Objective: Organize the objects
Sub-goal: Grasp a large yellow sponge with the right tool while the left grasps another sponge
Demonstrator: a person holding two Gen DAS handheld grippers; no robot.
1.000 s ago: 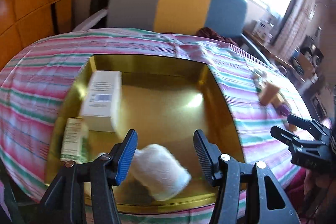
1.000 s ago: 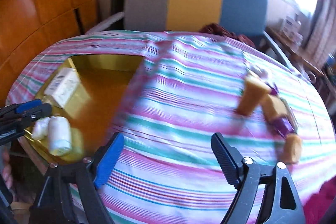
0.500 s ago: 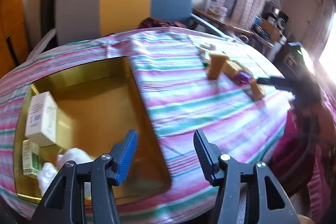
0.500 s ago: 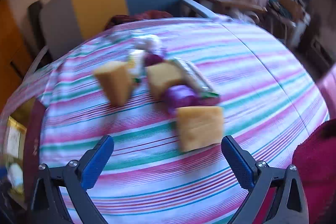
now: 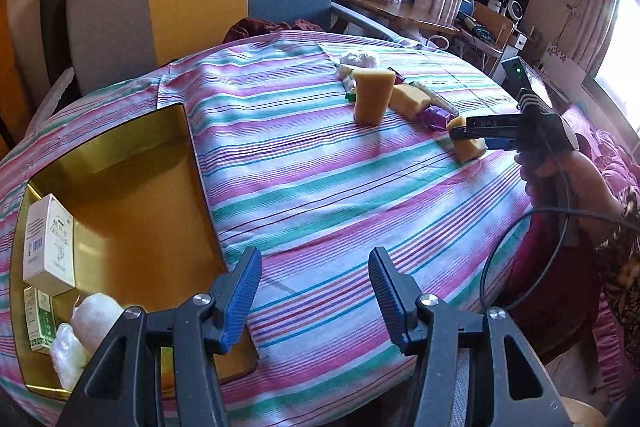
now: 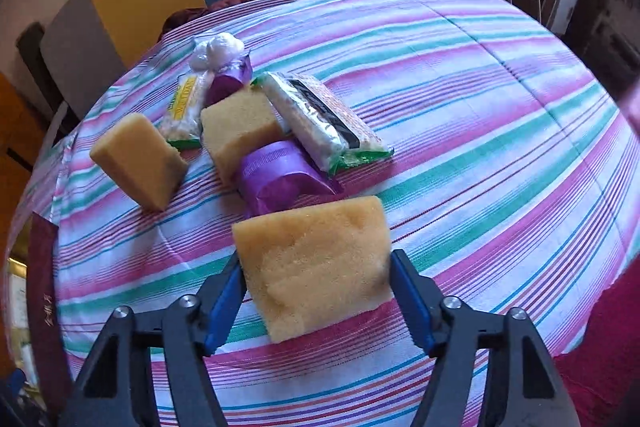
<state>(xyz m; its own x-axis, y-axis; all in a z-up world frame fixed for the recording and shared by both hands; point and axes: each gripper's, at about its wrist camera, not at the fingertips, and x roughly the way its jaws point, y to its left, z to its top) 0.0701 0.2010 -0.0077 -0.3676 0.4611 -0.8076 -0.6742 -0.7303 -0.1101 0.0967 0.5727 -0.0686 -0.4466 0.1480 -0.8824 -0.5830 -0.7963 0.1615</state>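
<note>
Yellow sponge (image 6: 316, 263) | right gripper (image 6: 316, 291) closing on it (mid-table) | left gripper (image 5: 316, 291) spread, empty

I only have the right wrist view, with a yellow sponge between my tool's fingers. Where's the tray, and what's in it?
Observer: The gold tray lies left of the pile, across the striped cloth. It holds a white box, a green-and-white box and two white rolls.
Operator: Room for the sponge?
Observer: Likely; the tray's far half shows bare gold floor.
Operator: Is the left tool busy?
Observer: No. The left tool is open and empty, above the cloth beside the tray.
</note>
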